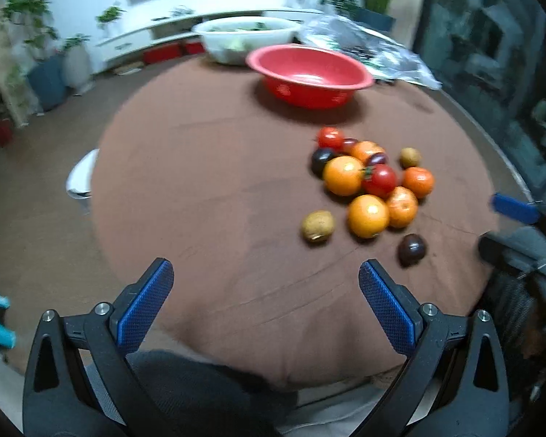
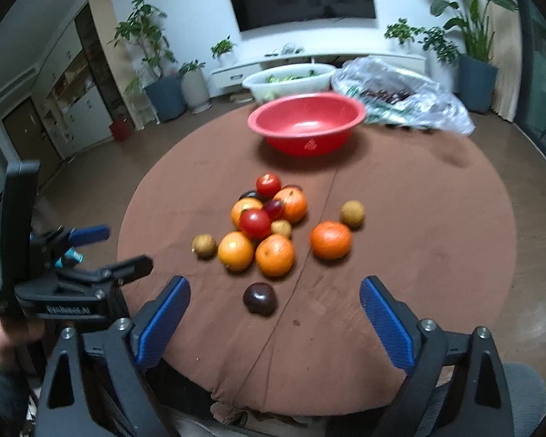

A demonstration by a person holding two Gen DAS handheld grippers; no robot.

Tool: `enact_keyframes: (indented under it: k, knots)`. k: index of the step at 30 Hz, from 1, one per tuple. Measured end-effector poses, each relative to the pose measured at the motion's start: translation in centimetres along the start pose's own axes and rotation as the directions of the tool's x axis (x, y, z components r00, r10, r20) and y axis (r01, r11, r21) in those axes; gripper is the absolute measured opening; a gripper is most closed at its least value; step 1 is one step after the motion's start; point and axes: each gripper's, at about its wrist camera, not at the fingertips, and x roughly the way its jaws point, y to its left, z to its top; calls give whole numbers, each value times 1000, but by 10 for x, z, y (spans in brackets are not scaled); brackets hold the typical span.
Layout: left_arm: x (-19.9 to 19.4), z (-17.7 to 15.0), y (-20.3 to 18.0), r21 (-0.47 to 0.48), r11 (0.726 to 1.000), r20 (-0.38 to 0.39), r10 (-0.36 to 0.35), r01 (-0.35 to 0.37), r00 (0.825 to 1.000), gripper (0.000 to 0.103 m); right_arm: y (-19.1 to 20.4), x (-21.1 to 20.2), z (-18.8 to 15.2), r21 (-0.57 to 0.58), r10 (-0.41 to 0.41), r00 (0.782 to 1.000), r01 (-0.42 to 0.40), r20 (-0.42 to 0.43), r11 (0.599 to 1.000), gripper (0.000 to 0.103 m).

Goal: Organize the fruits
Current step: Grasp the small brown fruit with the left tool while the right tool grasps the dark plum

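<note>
A pile of fruit lies on the round brown table: oranges, red tomatoes, brown kiwis and dark plums. One dark plum lies alone nearest me, just beyond my right gripper, which stands open with nothing between its blue pads. In the left wrist view the same pile sits to the right and the lone plum lies beyond the right finger. My left gripper is open and empty over bare cloth. An empty red bowl stands behind the fruit.
A white basin with greens and a crumpled plastic bag sit at the far edge of the table. The left gripper tool and the hand holding it show at the left of the right wrist view. Potted plants line the wall.
</note>
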Motion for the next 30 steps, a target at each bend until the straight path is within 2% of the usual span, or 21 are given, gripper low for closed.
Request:
enact_keyframes:
  k: [3, 4, 5, 6, 7, 8, 10, 11, 15, 19, 26, 30]
  knots:
    - [15, 9, -6, 96, 995, -12, -11, 12, 1000, 103, -6, 6, -1, 2, -15, 1000, 15, -24, 1000, 89]
    - [21, 12, -7, 116, 993, -20, -14, 16, 1000, 102, -7, 8, -1, 3, -18, 999, 18, -34, 1000, 82]
    - [30, 15, -8, 135, 989, -41, -57, 62, 998, 101, -9, 10, 0, 4, -19, 999, 19, -45, 1000, 75]
    - [38, 18, -8, 144, 984, -62, -100, 108, 993, 96, -8, 12, -3, 3, -26, 998, 26, -58, 1000, 73]
    - [44, 21, -8, 149, 980, -79, -119, 130, 990, 86, -10, 14, -2, 1, -32, 997, 32, -72, 999, 69]
    - [51, 24, -10, 164, 976, -99, -131, 146, 986, 81, -11, 16, -2, -1, -29, 996, 29, -82, 1000, 68]
    - [62, 27, -14, 195, 966, -130, -149, 172, 980, 66, -14, 21, -2, -3, -19, 995, 19, -101, 1000, 67]
    - [66, 28, -15, 201, 962, -140, -159, 185, 977, 63, -12, 21, -3, -3, -13, 994, 13, -111, 1000, 66]
    - [82, 34, -17, 203, 954, -168, -189, 221, 968, 39, -10, 29, -5, -16, -3, 990, 0, -143, 1000, 63]
    - [85, 35, -15, 200, 948, -170, -214, 247, 962, 33, -9, 38, -5, -40, -1, 986, -6, -168, 999, 59]
    - [84, 36, -22, 219, 942, -160, -222, 254, 962, 33, -5, 48, -6, -49, 18, 980, -28, -196, 998, 58]
    - [83, 35, -25, 231, 940, -154, -220, 252, 963, 25, -1, 55, -9, -56, 17, 976, -30, -219, 998, 52]
